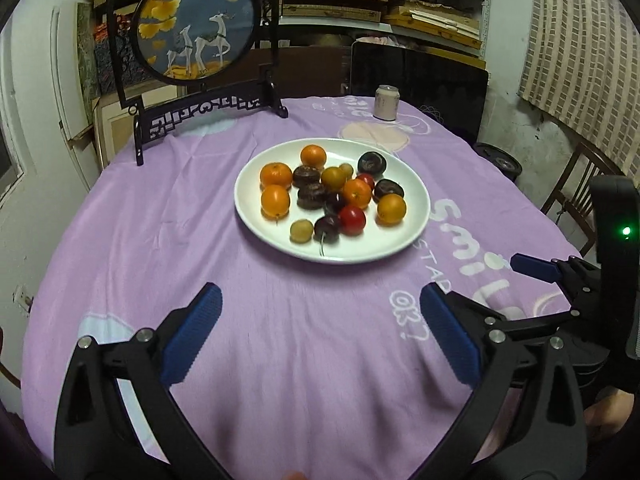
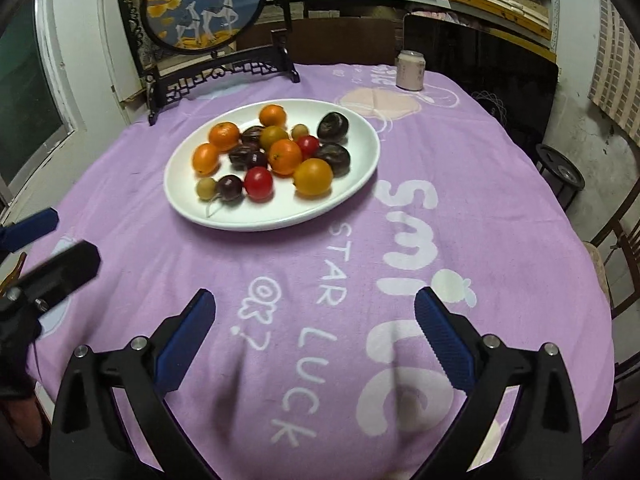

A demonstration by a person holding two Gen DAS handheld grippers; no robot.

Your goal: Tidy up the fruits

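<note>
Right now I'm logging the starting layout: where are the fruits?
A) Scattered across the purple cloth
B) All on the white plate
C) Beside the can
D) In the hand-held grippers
B: every fruit sits on the white plate; both hand-held grippers, left and right, are open and empty.

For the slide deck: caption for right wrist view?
Open right gripper over purple tablecloth, facing white plate of mixed fruit.

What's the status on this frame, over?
Left gripper open, empty. Right gripper open, empty. Fruits all on white plate. Nothing between grippers and plate.
</note>
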